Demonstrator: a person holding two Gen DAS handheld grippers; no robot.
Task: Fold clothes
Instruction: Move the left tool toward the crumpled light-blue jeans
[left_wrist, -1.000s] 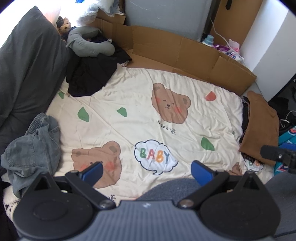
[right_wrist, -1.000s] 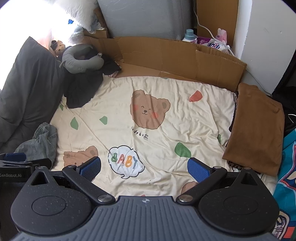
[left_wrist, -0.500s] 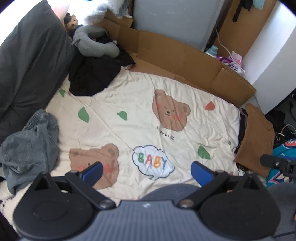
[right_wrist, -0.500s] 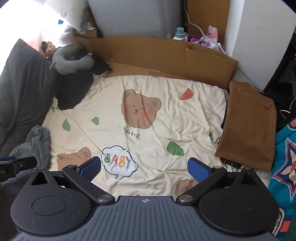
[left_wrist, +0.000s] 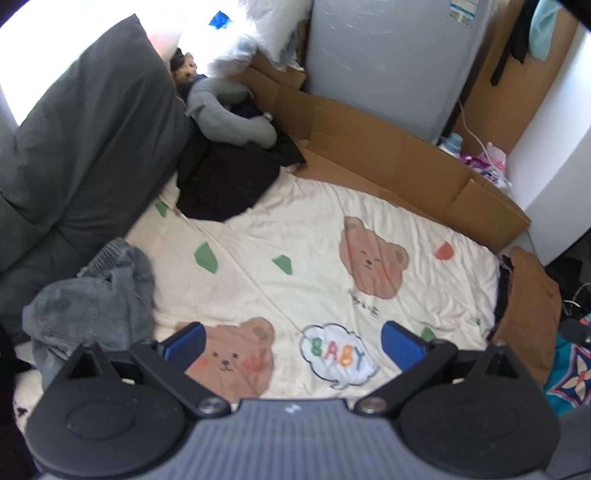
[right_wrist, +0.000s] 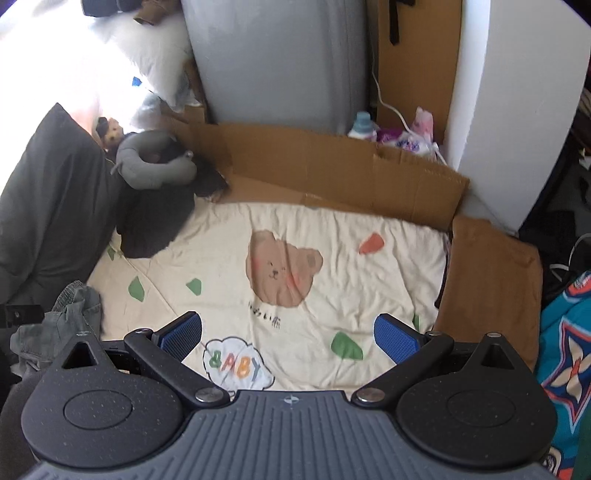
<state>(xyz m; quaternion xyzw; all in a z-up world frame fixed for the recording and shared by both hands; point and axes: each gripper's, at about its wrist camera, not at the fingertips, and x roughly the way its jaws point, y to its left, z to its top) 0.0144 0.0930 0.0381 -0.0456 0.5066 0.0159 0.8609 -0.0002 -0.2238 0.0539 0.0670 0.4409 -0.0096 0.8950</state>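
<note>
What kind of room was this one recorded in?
Most likely a bedroom. A bear-print sheet covers a mattress, a dark pillow leans at the left, and a neck pillow sits by a small plush toy. Loose clothes such as crumpled jeans lie at the edges.

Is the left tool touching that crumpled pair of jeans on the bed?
Apart. The left wrist view shows the left tool open and empty above the sheet, with the jeans off to its side.
</note>
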